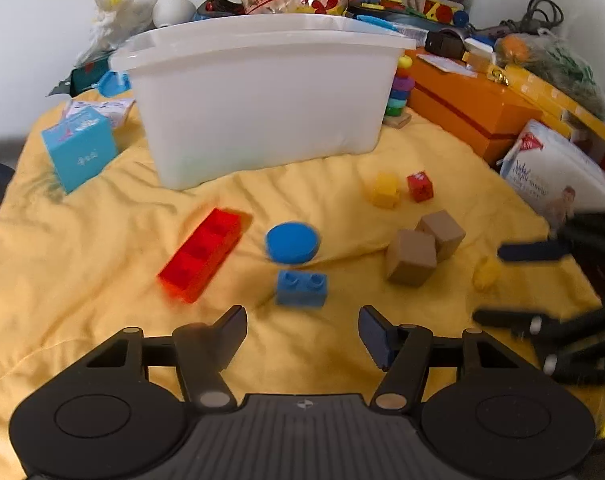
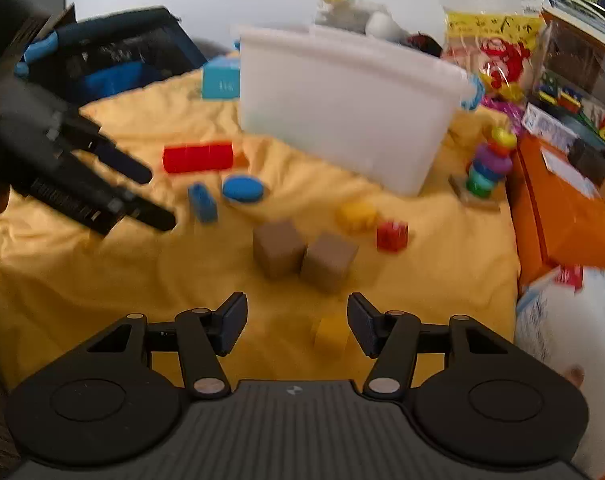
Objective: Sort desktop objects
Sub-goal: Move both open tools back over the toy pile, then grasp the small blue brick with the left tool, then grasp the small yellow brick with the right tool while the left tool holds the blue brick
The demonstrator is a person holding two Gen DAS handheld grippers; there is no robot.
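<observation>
Bin (image 1: 262,92) behind scattered blocks (image 1: 412,256)

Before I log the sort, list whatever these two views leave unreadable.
- Inside of the white bin: both views, hidden by its own near wall.
- Small yellow piece: right wrist view, blurred, shape unclear, partly behind the right gripper finger.
- Print on the light blue box: left wrist view, too small and blurred.

Red brick (image 1: 201,254), blue disc (image 1: 291,241), blue brick (image 1: 301,287), two wooden cubes (image 1: 412,257) lie before the white bin (image 1: 262,100).
</observation>
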